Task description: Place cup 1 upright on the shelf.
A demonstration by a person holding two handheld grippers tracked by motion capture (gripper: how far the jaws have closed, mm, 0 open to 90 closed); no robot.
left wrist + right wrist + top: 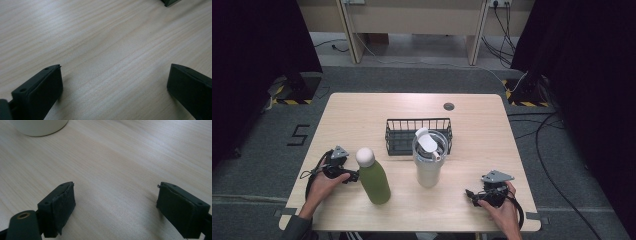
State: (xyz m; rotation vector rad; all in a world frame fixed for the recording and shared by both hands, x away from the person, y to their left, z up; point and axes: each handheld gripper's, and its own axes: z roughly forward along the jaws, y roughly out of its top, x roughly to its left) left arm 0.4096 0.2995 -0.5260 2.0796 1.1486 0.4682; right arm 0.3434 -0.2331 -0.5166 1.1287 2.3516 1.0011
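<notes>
Seen from the high view, a pale wooden table (pixel 362 115) stands on grey carpet. A person's left hand (pixel 323 184) holds the left gripper (pixel 351 176) at the near left of the table, its tip just beside a green bottle (pixel 374 181) with a white rounded cap, which stands upright. Whether they touch cannot be told. To the right of it stands a white tumbler (pixel 429 161) with a clear lid, also upright, and right behind that sits a black wire basket (pixel 404 132) near the table's middle. The person's right hand (pixel 503 210) holds the right gripper (pixel 473 195) at the near right, well apart from the tumbler. In the left gripper view, the two black jaws stand wide apart over bare wood grain with nothing between them, so the left gripper is released; a dark green corner, probably the bottle (pixel 169 2), shows at the top edge. In the right gripper view, the jaws also stand wide apart over bare wood, released and holding nothing, and the tumbler's white base (pixel 40 127) sits on the table at the top left.
</notes>
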